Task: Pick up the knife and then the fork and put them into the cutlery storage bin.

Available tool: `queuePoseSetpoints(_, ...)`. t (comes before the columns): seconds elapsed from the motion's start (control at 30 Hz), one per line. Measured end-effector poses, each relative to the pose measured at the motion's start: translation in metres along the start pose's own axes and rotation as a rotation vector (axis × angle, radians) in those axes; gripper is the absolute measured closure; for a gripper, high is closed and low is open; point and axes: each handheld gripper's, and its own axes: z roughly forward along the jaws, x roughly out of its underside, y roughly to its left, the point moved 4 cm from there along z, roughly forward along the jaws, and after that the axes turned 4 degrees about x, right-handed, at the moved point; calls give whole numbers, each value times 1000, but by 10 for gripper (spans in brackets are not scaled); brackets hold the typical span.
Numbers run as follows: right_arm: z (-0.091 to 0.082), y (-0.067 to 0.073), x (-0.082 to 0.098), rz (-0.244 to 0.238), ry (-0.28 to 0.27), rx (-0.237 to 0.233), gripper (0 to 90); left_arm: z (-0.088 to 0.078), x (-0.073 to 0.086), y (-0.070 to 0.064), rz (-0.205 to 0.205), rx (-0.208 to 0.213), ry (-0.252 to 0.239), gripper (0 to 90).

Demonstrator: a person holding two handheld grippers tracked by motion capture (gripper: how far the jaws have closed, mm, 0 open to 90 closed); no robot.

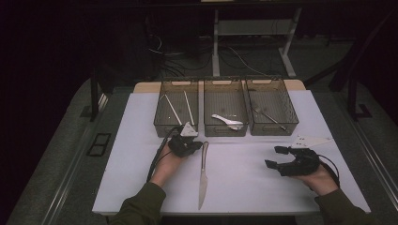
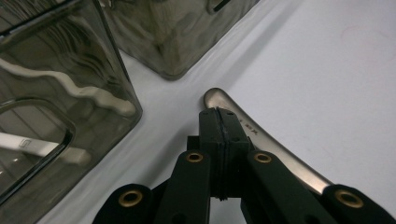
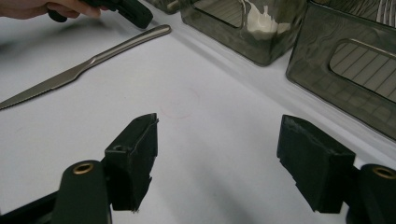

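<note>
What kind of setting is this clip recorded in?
Probably a lab or test workstation, not a kitchen: a white-covered table holds three smoky plastic sorting bins with cutlery, a table knife lies in front, and cables trail across the dark floor behind.

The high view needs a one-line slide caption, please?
Left tool shut beside the knife handle, right tool open, three bins behind.

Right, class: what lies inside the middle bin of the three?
Inside the middle bin lies a white spoon, near its front wall. Nothing else shows in it; the tinted front wall blurs the floor right behind it.
</note>
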Motion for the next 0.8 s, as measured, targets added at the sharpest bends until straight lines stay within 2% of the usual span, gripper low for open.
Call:
queuePoseSetpoints(0.27, -1, 0, 0, -1, -4, 0, 288, 12, -9, -4, 17, 17, 4, 888)
queuePoseSetpoints(0.47, -1, 0, 0, 0, -8, -3, 288, 21, -17, -12, 40, 53, 5, 888)
queuePoseSetpoints(0.63, -1, 0, 0, 1, -8, -3, 288, 32, -27, -27, 51, 103, -6, 888)
queuePoseSetpoints(0.7, -1, -1, 0, 0, -9, -3, 288, 35, -29, -33, 67, 118, -1, 888)
queuePoseSetpoints(0.8, -1, -1, 0, -1, -7, -4, 288, 40, -34, -45, 87, 165, 5, 888)
